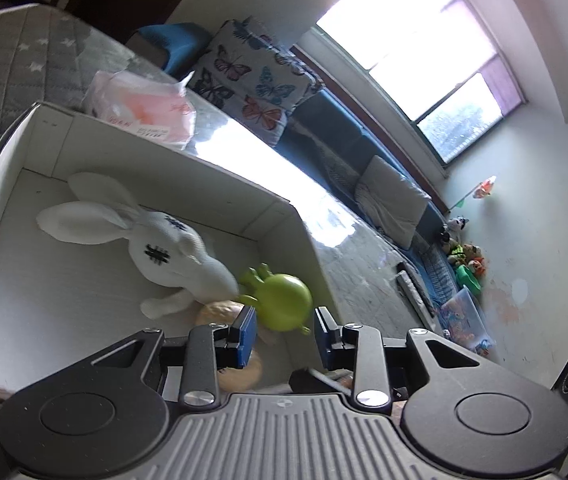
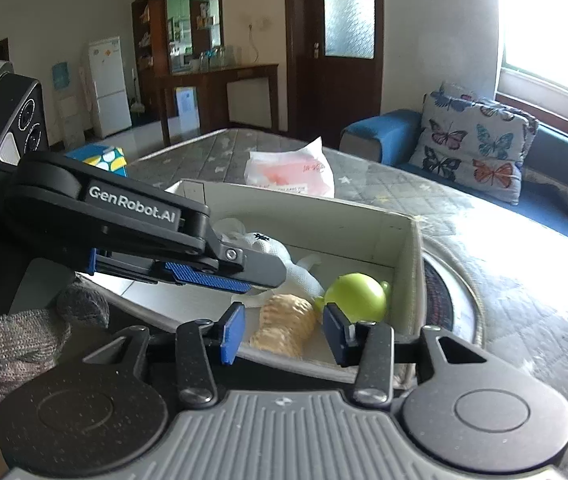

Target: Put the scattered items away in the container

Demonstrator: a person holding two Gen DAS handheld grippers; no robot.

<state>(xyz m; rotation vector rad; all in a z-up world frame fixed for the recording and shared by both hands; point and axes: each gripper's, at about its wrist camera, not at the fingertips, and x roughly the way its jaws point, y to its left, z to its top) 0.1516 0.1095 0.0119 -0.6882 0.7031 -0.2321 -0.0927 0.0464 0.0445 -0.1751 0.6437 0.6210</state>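
A white cardboard box stands on a grey quilted bed. In it lie a white knitted bunny, a green round toy and a tan woven toy. My left gripper hovers over the box's near corner, open, with nothing between its blue pads; the green toy lies below and beyond them. In the right wrist view the box holds the same bunny, green toy and tan toy. My right gripper is open above the tan toy, its pads apart from it. The left gripper reaches in from the left.
A pink plastic packet lies on the bed behind the box. A butterfly cushion leans on a blue sofa under the window. A grey-gloved hand holds the left gripper. A blue-yellow carton stands far left.
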